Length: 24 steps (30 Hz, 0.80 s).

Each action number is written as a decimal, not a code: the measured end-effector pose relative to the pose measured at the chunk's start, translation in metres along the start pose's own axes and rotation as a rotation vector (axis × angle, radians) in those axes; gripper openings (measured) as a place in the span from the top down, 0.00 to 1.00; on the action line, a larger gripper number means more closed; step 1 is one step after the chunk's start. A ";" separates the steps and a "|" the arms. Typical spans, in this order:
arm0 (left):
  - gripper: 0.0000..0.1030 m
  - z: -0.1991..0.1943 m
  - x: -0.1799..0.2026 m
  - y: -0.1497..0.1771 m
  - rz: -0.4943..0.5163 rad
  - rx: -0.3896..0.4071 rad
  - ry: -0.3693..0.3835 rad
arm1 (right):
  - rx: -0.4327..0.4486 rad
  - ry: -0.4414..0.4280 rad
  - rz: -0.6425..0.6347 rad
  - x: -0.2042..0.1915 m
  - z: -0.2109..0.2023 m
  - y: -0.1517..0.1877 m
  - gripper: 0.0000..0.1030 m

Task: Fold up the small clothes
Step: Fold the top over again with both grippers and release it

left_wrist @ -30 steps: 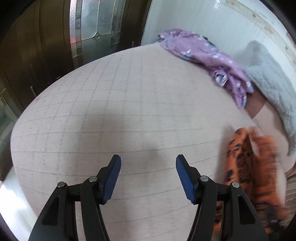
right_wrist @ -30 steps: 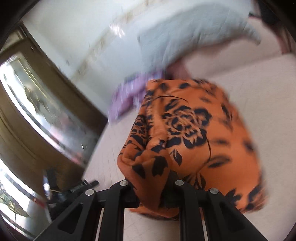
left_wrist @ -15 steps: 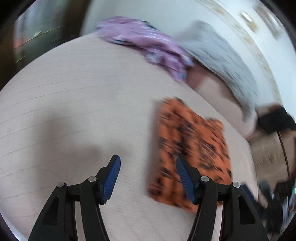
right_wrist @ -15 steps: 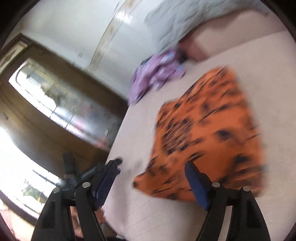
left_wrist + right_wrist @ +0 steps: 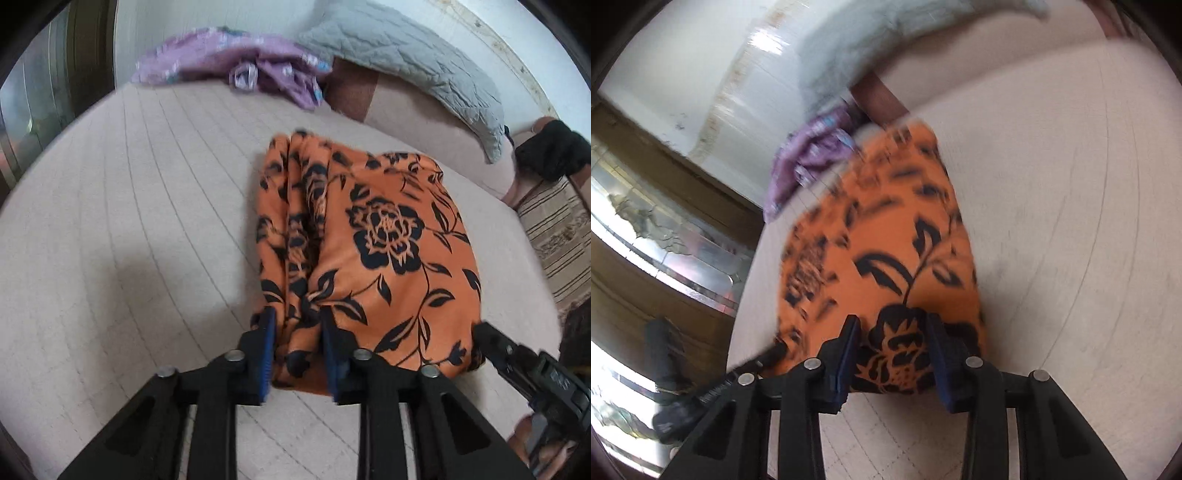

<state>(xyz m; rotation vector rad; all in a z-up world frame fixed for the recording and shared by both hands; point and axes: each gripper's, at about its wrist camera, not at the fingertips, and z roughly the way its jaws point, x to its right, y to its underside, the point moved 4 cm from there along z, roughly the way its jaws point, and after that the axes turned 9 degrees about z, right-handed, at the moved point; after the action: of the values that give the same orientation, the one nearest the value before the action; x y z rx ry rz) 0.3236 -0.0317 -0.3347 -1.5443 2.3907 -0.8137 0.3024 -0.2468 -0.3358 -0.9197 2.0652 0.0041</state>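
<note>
The orange floral garment [image 5: 373,240] is lying lengthwise straight ahead of both tongs; left gripper [image 5: 297,343] is pinching its bunched near-left edge, right gripper [image 5: 892,354] is straddling the near hem (jaws parted, not clamped yet)

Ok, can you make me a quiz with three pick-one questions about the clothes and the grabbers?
1. Where is the purple garment?
A. At the far end of the bed, beyond the orange cloth
B. Under the orange cloth
C. Between the left gripper's fingers

2. What colour are the flowers on the orange cloth?
A. White
B. Black
C. Green

3. What is the left gripper doing?
A. Hanging open over bare bed
B. Pinching the purple garment
C. Pinching the orange cloth's near edge

Answers: 1 A, it lies by the grey pillow. 2 B, dark blooms and leaves. 3 C, bunched fabric sits between its blue pads.
</note>
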 end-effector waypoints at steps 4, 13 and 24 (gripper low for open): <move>0.82 -0.001 -0.004 -0.004 -0.011 0.020 -0.024 | -0.024 0.007 -0.039 -0.008 0.007 0.014 0.62; 0.48 0.011 -0.014 -0.002 -0.031 -0.008 -0.138 | -0.057 0.070 -0.147 -0.015 0.014 0.011 0.62; 0.40 0.011 -0.016 -0.004 -0.026 -0.012 -0.195 | 0.082 0.025 -0.123 -0.045 0.005 -0.092 0.60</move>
<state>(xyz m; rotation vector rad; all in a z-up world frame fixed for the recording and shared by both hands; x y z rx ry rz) 0.3387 -0.0231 -0.3438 -1.5836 2.2450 -0.6231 0.3786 -0.2850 -0.2781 -0.9989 2.0135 -0.1569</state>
